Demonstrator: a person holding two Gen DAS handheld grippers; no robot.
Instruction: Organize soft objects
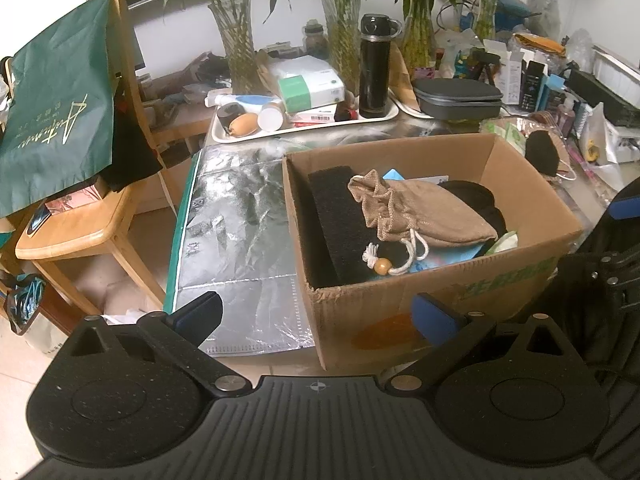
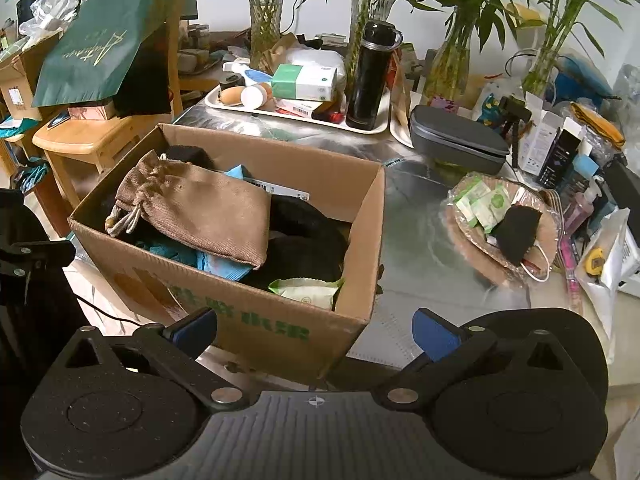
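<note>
A cardboard box (image 1: 520,184) (image 2: 280,332) stands on the silver-covered table. Inside lie a tan drawstring pouch (image 1: 420,212) (image 2: 208,212), a black foam pad (image 1: 340,216), black soft items (image 2: 304,236), blue cloth (image 2: 216,262) and a wipes packet (image 2: 308,292). My left gripper (image 1: 316,316) is open and empty, held in front of the box's near left corner. My right gripper (image 2: 316,330) is open and empty, held in front of the box's near right corner. A woven basket (image 2: 472,236) to the right holds green-white packets (image 2: 484,204) and a black face mask (image 2: 516,232).
A white tray (image 2: 376,128) with a black flask (image 2: 370,76), tissue box and bottles sits behind the box. Glass vases with bamboo (image 2: 266,12) line the back. A grey case (image 2: 456,146) and cluttered boxes are at right. A wooden chair (image 1: 80,224) with a green bag stands left.
</note>
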